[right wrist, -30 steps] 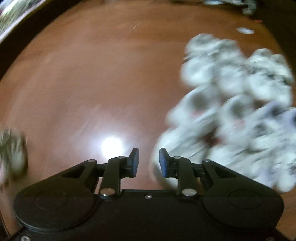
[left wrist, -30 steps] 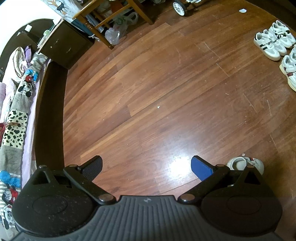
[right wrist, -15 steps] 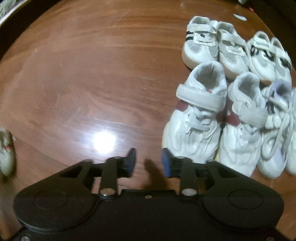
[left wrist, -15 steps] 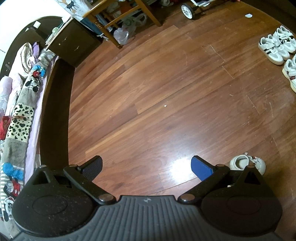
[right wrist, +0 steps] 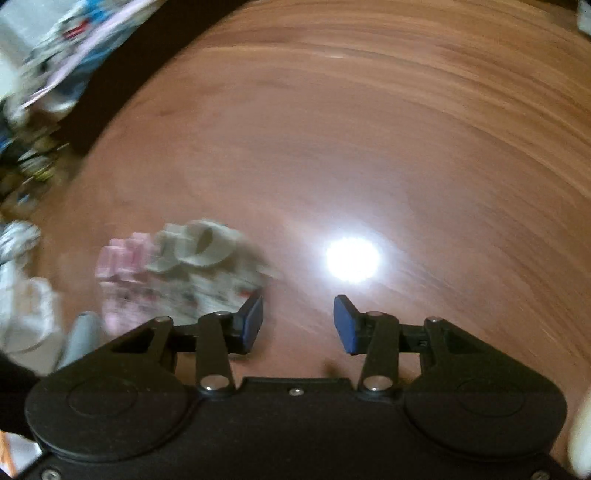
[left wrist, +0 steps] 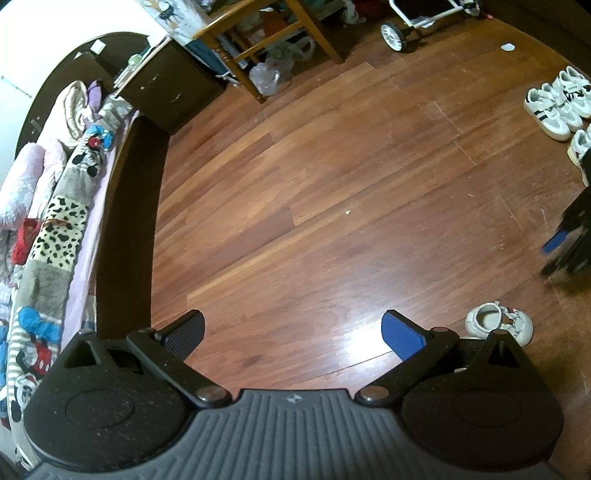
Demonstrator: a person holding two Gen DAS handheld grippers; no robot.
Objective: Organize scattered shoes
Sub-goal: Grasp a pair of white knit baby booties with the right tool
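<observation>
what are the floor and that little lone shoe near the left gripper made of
Floor: wood or wood-look planks with a glossy finish; grain, plank seams and a bright lamp glare show. Lone shoe: looks like off-white leather or synthetic, smooth and slightly shiny; too small to be sure.

Left wrist view: the floor (left wrist: 332,192) fills the centre. A bed (left wrist: 55,206) runs along its left edge, with a cabinet (left wrist: 173,92) at the bed's far end. A chair (left wrist: 273,40) stands behind the cabinet's right side, a bag (left wrist: 264,77) at its legs, and a wheeled frame (left wrist: 413,22) further right. Paired shoes (left wrist: 554,107) sit side by side at the far right. A single shoe (left wrist: 495,321) lies near right, well apart from them.
</observation>
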